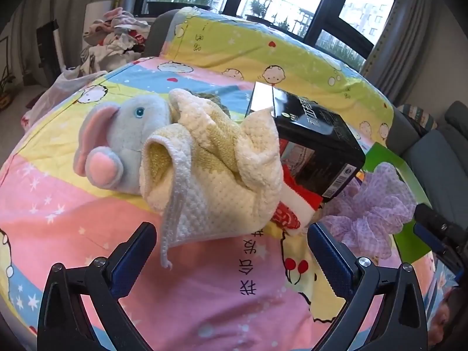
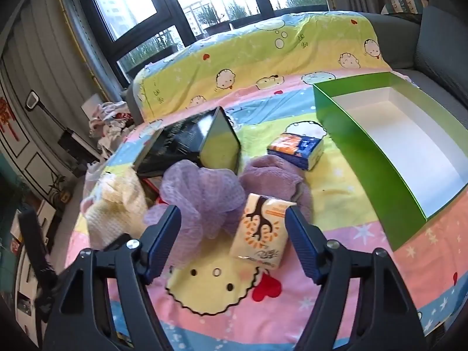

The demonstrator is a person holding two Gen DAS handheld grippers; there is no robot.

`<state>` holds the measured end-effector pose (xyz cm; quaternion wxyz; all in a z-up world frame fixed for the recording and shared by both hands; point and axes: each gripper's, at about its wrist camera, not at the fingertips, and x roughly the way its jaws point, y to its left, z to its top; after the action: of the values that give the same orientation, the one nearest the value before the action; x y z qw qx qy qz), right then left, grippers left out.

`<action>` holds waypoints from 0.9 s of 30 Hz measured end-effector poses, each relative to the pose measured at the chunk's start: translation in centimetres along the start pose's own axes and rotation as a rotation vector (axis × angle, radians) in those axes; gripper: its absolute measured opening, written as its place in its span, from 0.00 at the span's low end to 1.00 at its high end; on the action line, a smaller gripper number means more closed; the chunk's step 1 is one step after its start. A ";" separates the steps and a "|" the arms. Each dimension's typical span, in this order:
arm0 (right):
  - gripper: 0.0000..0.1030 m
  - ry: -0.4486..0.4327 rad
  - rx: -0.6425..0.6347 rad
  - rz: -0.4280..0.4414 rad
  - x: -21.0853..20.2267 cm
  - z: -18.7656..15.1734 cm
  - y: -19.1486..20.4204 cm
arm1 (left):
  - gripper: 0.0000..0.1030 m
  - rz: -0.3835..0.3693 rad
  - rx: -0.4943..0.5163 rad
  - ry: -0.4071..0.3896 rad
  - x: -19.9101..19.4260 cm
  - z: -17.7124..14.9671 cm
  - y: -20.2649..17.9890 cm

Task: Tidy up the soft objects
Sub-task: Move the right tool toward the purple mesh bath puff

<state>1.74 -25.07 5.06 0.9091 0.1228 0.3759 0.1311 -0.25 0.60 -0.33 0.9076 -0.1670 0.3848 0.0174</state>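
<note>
A cream waffle towel (image 1: 210,175) lies crumpled on the cartoon bedspread, draped against a grey and pink plush elephant (image 1: 122,140). My left gripper (image 1: 231,251) hovers just short of the towel, open wide and holding nothing. A purple mesh bath pouf (image 2: 201,196) sits ahead of my right gripper (image 2: 234,234), which is open. A yellow tissue pack (image 2: 260,234) lies between its fingers; the pads do not press on it. A purple plush cloth (image 2: 272,178) lies behind. The pouf (image 1: 371,207) and the towel (image 2: 117,207) each show in the other view too.
A black box (image 1: 318,140) lies tilted behind the towel, with red and white packaging (image 1: 295,199) under it. An open green box with a white inside (image 2: 359,152) stands at the right. A blue and orange tissue pack (image 2: 295,149) lies near it. Clothes (image 1: 117,38) pile up beyond the bed.
</note>
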 end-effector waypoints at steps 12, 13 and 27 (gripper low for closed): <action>0.72 0.112 -0.014 -0.051 2.9 0.3 2.7 | 0.83 0.002 0.022 0.036 0.1 -0.1 -0.2; 0.72 0.118 -0.009 -0.070 3.2 0.3 2.6 | 0.81 -0.005 0.017 0.049 0.2 -0.2 -0.1; 0.79 0.234 0.129 -0.106 2.6 1.0 -2.5 | 0.78 -0.192 0.034 0.209 1.5 -0.3 -4.3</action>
<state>4.66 -26.69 3.23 0.8551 0.1447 0.4927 0.0720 1.32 -3.74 -0.36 0.8627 -0.1885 0.4599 -0.0934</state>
